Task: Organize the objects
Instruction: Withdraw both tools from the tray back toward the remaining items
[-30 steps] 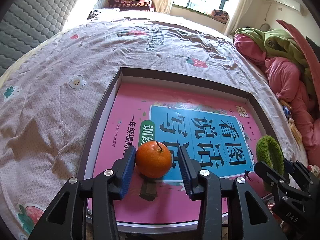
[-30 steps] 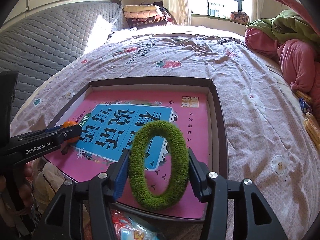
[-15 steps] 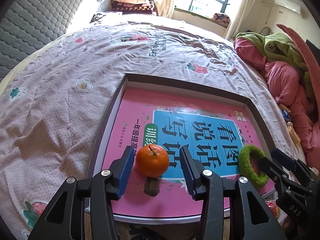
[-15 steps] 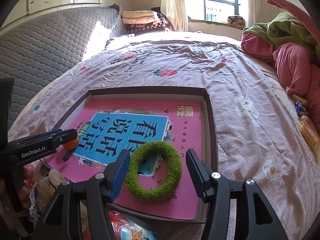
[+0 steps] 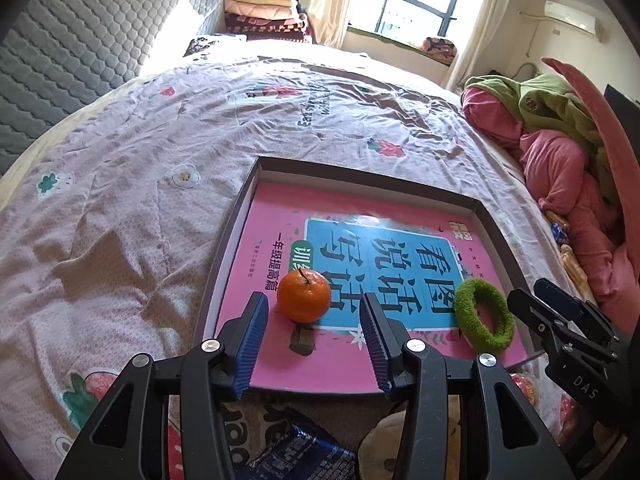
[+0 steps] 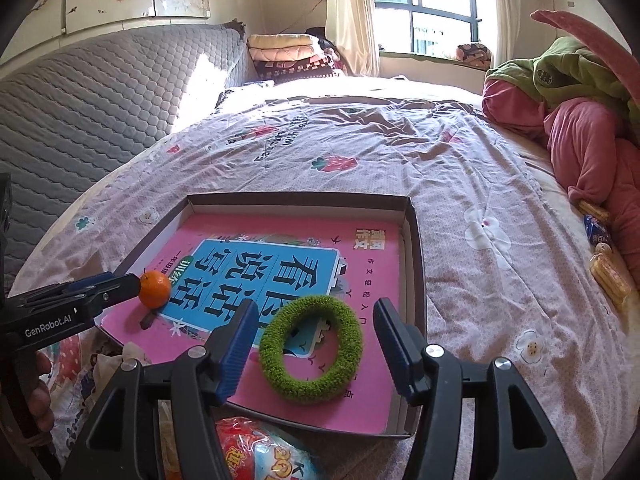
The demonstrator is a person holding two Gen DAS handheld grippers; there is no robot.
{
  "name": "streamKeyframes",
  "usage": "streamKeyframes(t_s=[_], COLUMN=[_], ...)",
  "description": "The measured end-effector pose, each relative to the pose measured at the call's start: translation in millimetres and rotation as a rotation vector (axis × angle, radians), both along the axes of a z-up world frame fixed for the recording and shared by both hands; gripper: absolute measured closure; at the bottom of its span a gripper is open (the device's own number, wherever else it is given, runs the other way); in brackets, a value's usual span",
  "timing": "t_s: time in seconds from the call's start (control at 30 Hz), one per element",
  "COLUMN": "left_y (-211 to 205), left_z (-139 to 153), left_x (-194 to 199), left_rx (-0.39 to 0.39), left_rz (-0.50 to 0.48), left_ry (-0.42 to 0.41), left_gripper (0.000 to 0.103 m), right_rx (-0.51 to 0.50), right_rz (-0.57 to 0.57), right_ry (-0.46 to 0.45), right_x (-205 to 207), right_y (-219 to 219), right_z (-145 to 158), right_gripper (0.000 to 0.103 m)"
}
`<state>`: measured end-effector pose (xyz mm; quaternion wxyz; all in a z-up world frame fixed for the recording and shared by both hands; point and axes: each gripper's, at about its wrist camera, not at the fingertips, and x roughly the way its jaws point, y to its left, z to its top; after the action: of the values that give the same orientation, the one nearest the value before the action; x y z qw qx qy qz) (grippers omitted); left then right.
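Note:
A shallow dark box (image 5: 360, 176) (image 6: 300, 199) lies on the bed with a pink book (image 5: 272, 240) (image 6: 280, 232) in it. An orange (image 5: 304, 296) (image 6: 155, 289) rests on the book's near left part. My left gripper (image 5: 314, 298) (image 6: 128, 282) stands open, its tips level with the orange and apart from it. A fuzzy green ring (image 5: 468, 300) (image 6: 308, 390) lies flat on the book's near right corner. My right gripper (image 6: 317, 304) (image 5: 528, 292) straddles the ring; its jaws are opening and the pads do not touch it.
A small dark piece (image 5: 302, 340) lies just in front of the orange. Snack packets (image 6: 260, 452) (image 5: 296, 456) lie by the box's near edge. Pink and green bedding (image 5: 560, 152) is piled at the right, with snacks (image 6: 608, 276) beside it. A grey quilted headboard (image 6: 100, 100) runs along the left.
The right jaws spread off the green ring, which went from standing upright between them to lying flat on the book. The left gripper drew back and up from the orange.

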<state>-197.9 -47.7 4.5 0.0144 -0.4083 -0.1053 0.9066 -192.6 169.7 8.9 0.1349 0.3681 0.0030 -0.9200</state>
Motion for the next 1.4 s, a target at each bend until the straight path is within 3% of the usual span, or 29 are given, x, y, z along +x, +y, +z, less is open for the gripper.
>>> streamKeyframes(t_s=[0.57,0.8,1.33,1.4], left_y=[10.8,16.1,26.0,26.8], left_z=[23.9,26.8,31.4,30.8], left_x=[40.2,52.8,77.8,80.5], left_rx=[-0.023,-0.031,-0.044,-0.045], left_rz=[-0.013,-0.017,-0.067,-0.073], left_ry=[0.042,0.045,0.061,0.061], left_gripper=[0.054,0.054,0.053,0.049], right_rx=[-0.011,-0.007,0.03,0.03], right_rz=[0.036,0.062,0.06,0.061], right_ry=[0.078,0.121,0.171,0.175], right_x=[31.3,52.7,85.0,89.0], right_y=[0.9,-2.3,-7.6,-7.4], right_z=[23.7,33.5,36.2,35.5], right_gripper=[0.041,0.035,0.028,0.028])
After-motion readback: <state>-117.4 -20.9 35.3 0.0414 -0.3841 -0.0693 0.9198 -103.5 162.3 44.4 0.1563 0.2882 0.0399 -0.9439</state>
